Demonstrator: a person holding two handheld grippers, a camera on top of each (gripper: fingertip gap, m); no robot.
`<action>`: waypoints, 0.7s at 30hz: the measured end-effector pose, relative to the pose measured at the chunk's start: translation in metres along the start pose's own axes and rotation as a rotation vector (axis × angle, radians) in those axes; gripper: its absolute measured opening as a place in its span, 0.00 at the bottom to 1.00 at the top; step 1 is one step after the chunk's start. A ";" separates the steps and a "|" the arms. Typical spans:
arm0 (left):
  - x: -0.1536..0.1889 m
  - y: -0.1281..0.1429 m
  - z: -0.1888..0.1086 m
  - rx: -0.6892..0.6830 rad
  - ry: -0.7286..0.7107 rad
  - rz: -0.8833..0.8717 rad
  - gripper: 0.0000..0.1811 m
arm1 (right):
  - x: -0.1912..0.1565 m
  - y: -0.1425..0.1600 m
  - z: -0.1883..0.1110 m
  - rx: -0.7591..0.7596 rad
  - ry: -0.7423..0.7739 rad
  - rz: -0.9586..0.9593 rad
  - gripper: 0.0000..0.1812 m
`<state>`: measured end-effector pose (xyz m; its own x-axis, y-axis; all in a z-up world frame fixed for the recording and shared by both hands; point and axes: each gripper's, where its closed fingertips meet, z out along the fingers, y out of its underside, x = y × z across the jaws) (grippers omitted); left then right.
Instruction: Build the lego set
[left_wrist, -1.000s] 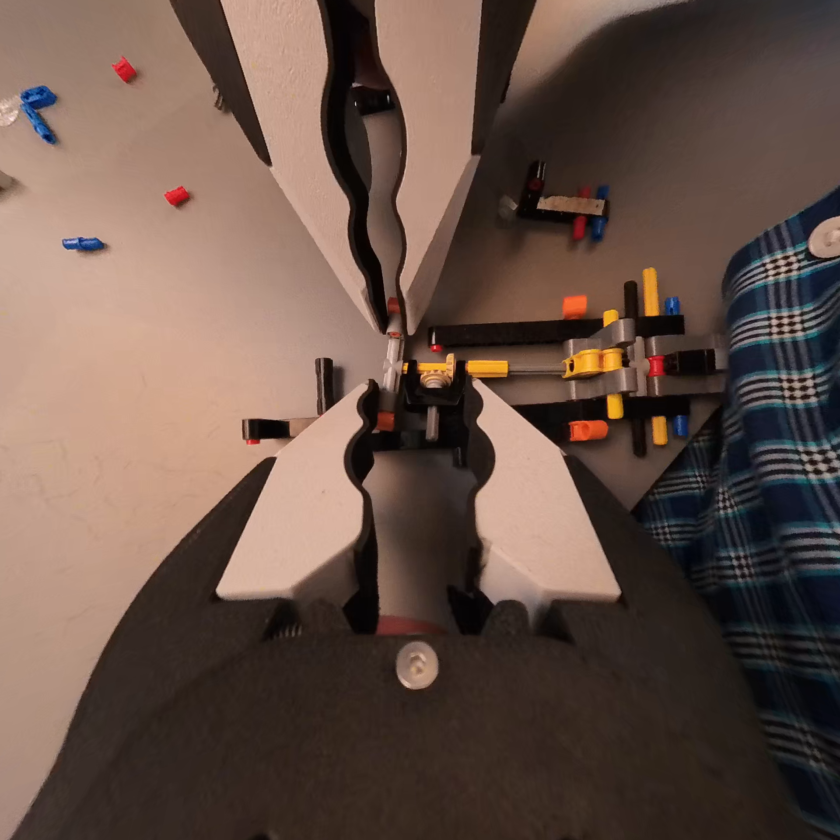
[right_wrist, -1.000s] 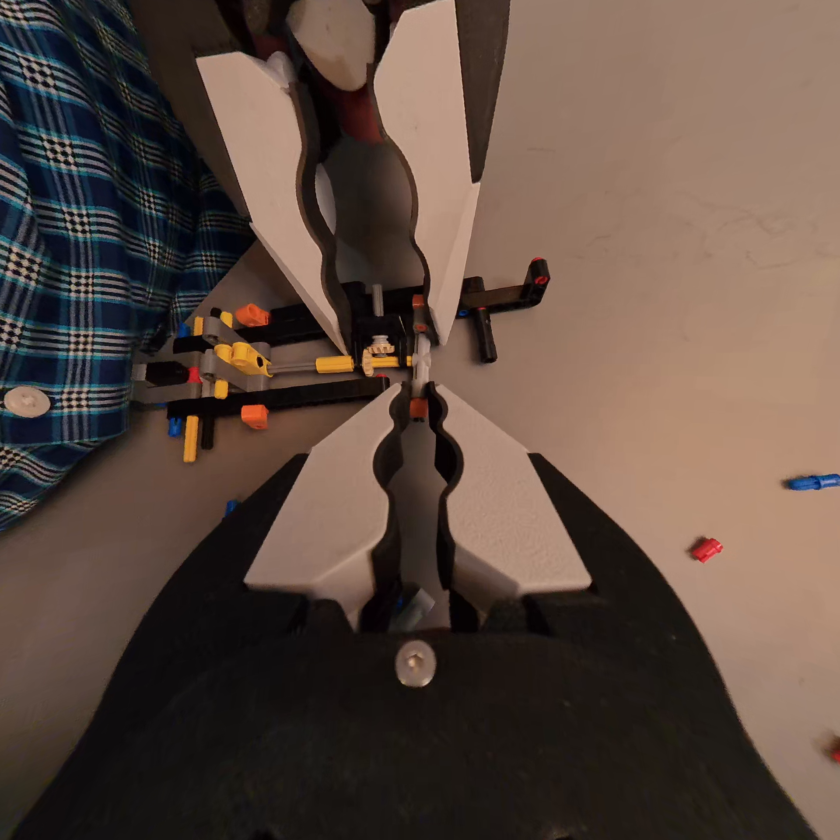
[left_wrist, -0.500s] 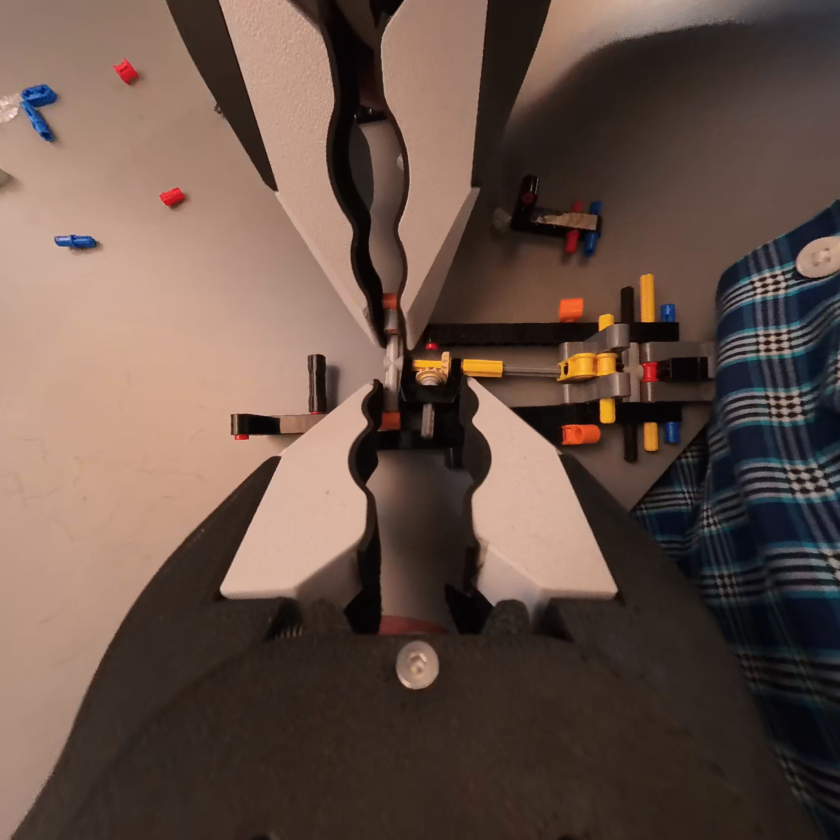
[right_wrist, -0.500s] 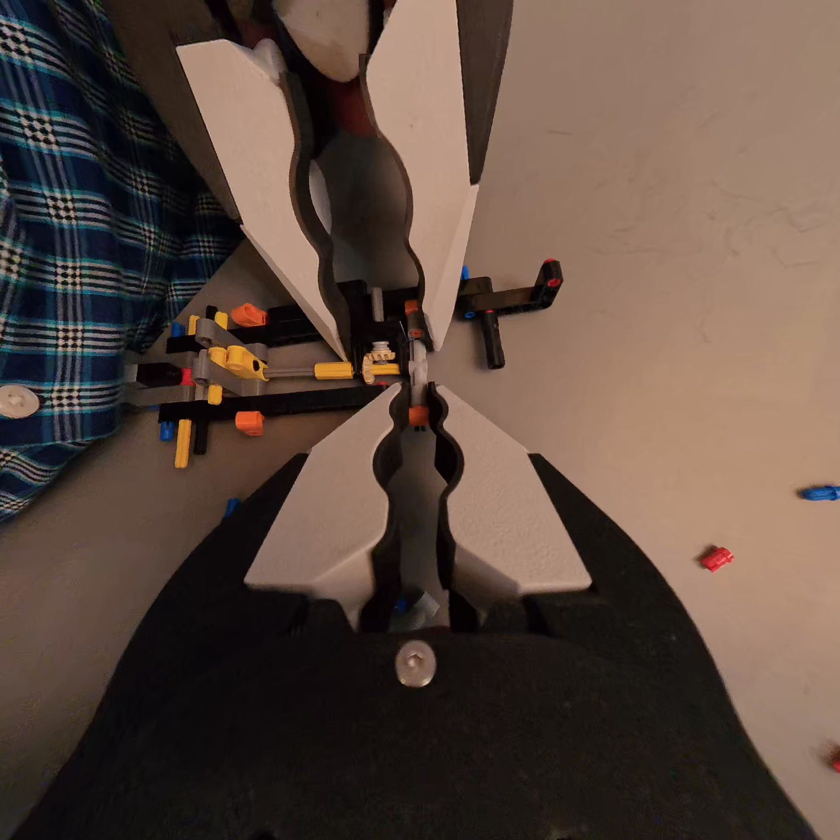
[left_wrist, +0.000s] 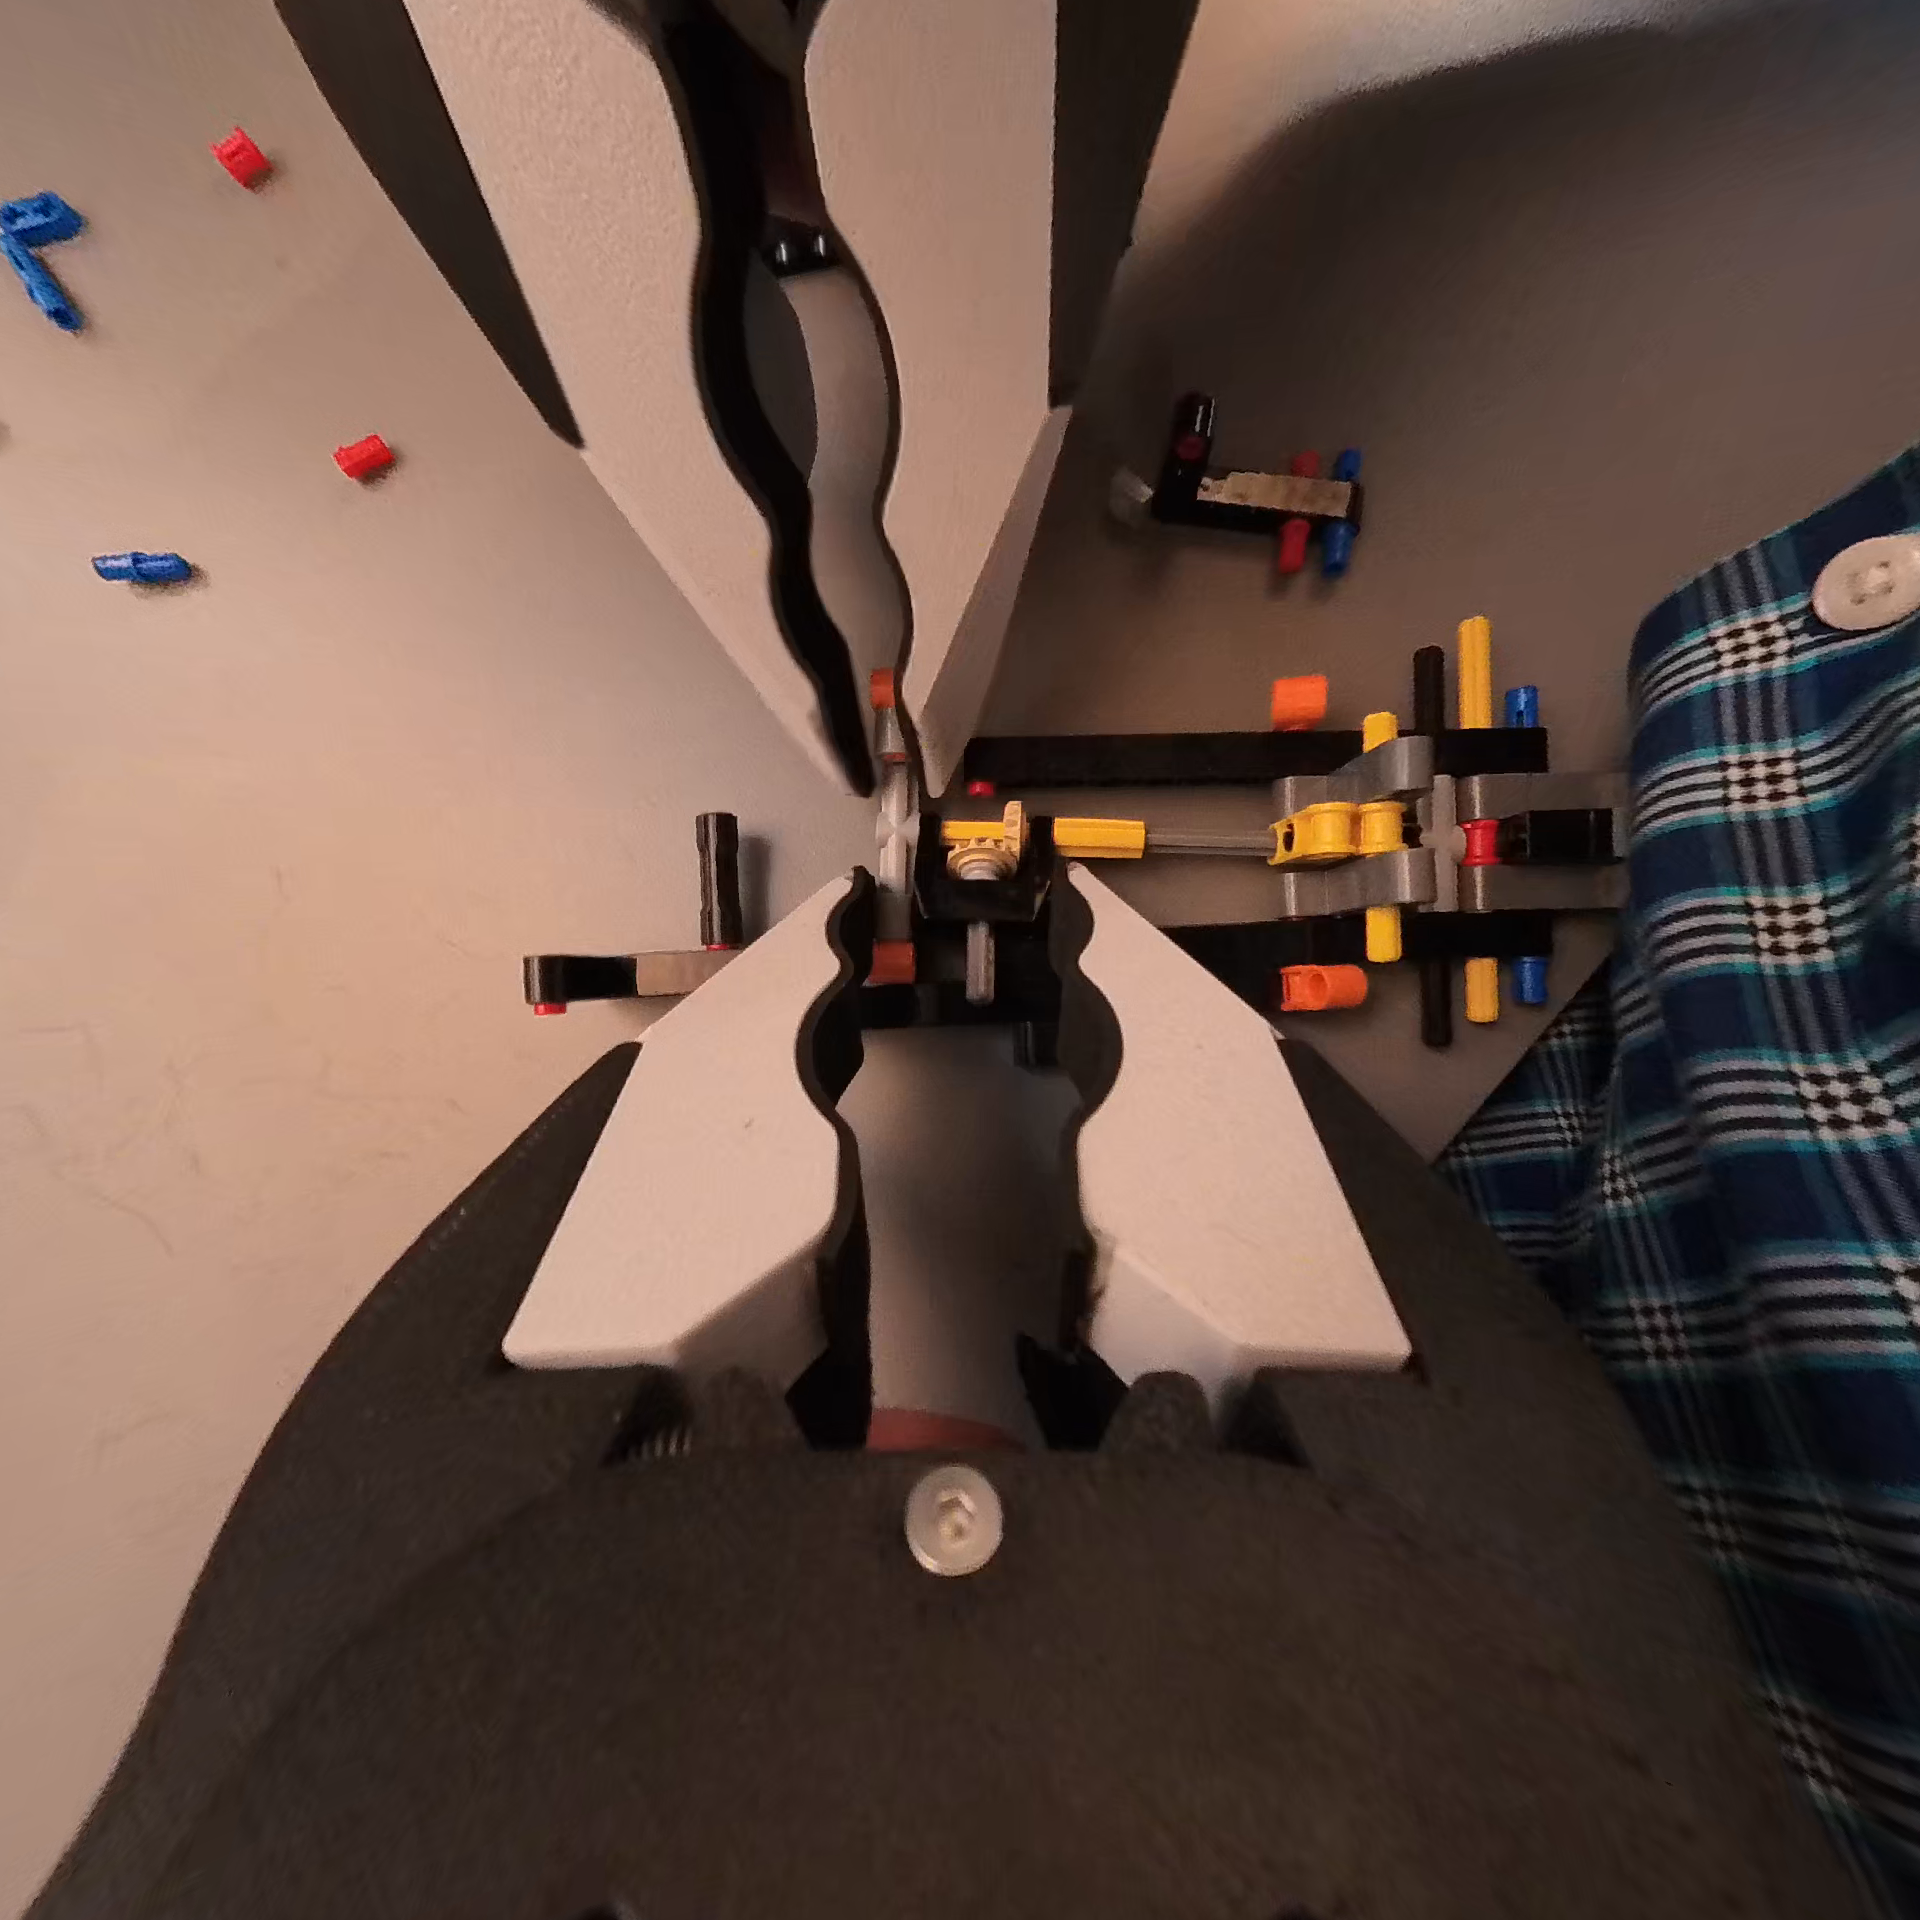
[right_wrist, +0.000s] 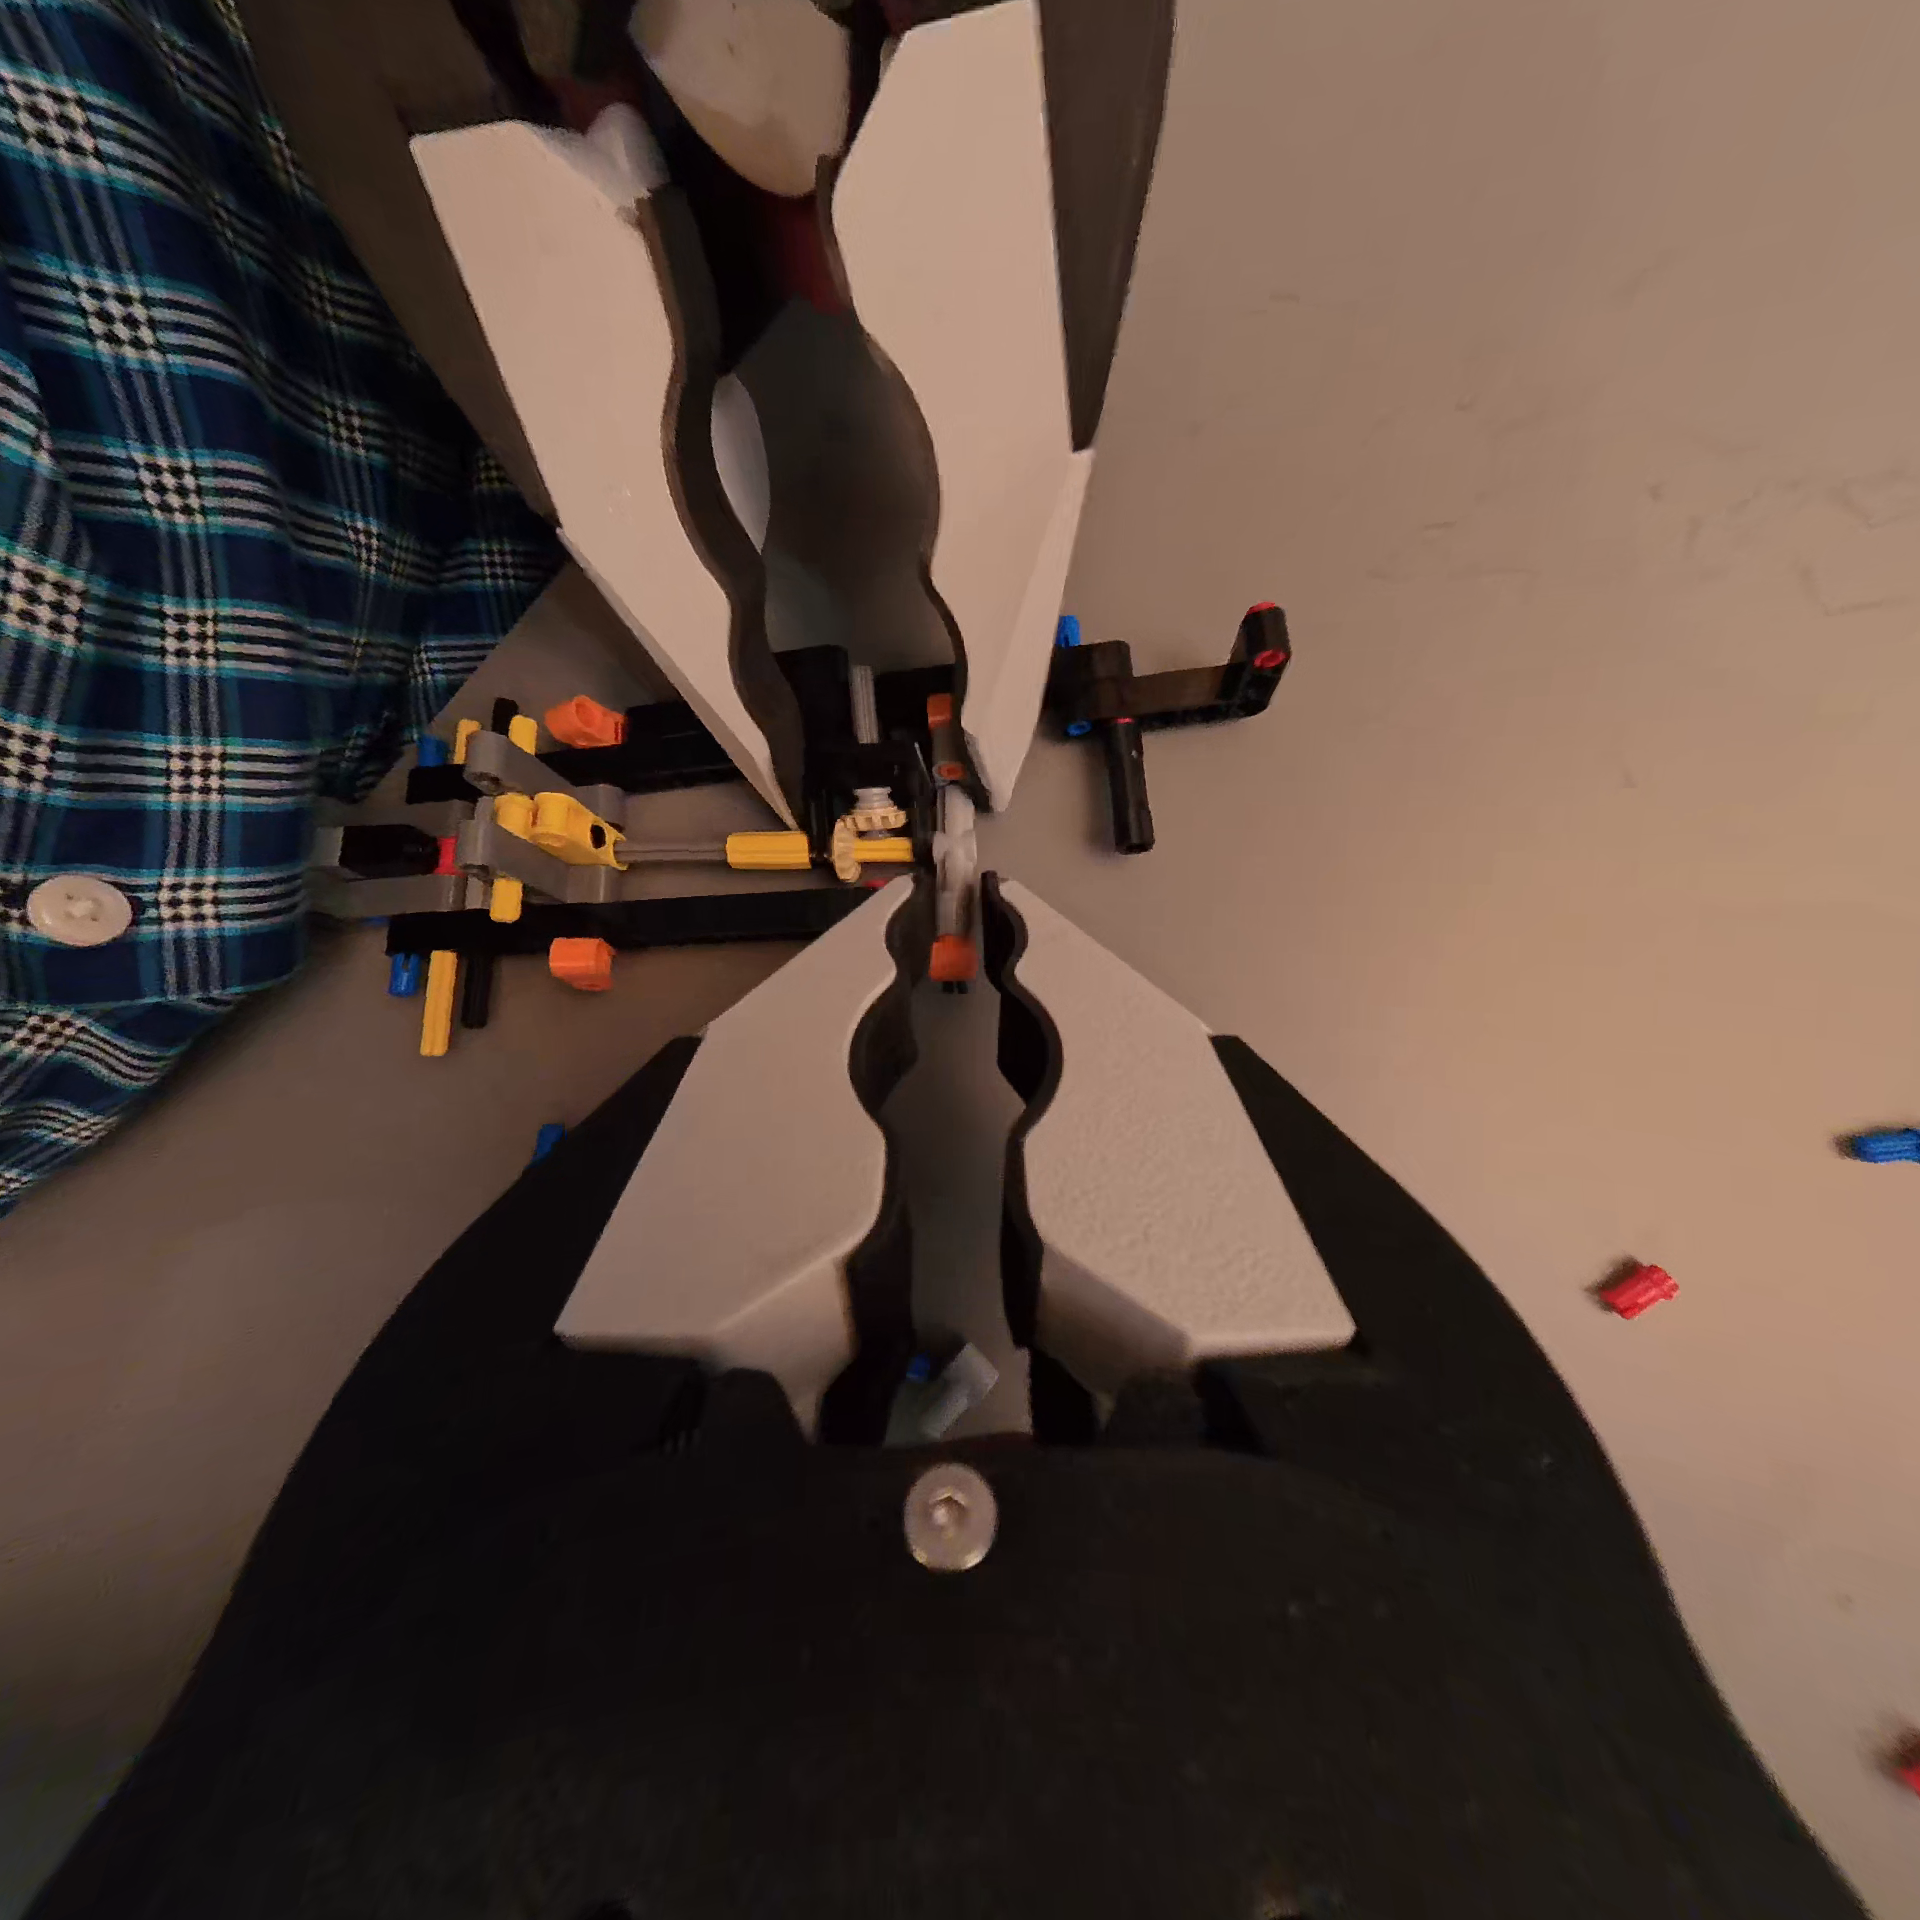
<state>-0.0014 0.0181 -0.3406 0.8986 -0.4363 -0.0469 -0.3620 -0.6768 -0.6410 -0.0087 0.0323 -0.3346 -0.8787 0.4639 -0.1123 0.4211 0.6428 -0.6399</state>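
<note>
The lego assembly (left_wrist: 1247, 758) lies on the table: long black beams, a yellow axle, grey connectors and orange bushes. It also shows in the right wrist view (right_wrist: 675, 914). My left gripper (left_wrist: 961, 883) is shut on the black frame (left_wrist: 977, 935) at the assembly's left end. My right gripper (right_wrist: 945, 888) is shut on a grey axle piece with orange ends (right_wrist: 951, 847), held across the tip of the yellow axle. In the left wrist view the right gripper (left_wrist: 894, 769) comes in from the top; in the right wrist view the left gripper (right_wrist: 894, 810) does.
A black L-shaped piece (left_wrist: 623, 971) with a black pin lies left of the frame; it also shows in the right wrist view (right_wrist: 1174, 686). A small black sub-assembly (left_wrist: 1257, 494) lies beyond. Loose red (left_wrist: 362, 457) and blue (left_wrist: 140, 566) pins are scattered about. A plaid sleeve (left_wrist: 1766, 1039) is beside the assembly. My two grippers' fingertips are within a few centimetres of each other.
Both grippers keep their holds. The grey axle piece has edged slightly toward the black frame and tilted a little.
</note>
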 end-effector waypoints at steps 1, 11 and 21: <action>0.000 0.000 0.000 -0.001 0.004 0.002 0.18 | -0.001 0.000 0.001 -0.004 -0.003 -0.010 0.03; 0.001 0.000 -0.001 0.018 0.010 0.006 0.19 | -0.003 0.002 0.002 -0.049 -0.045 -0.042 0.03; -0.002 0.003 -0.014 0.049 0.064 -0.037 0.26 | -0.003 0.002 0.002 -0.042 -0.055 -0.058 0.03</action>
<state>-0.0082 0.0088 -0.3322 0.8930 -0.4493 0.0253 -0.3149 -0.6640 -0.6782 -0.0059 0.0312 -0.3370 -0.9124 0.3920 -0.1181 0.3772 0.6929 -0.6145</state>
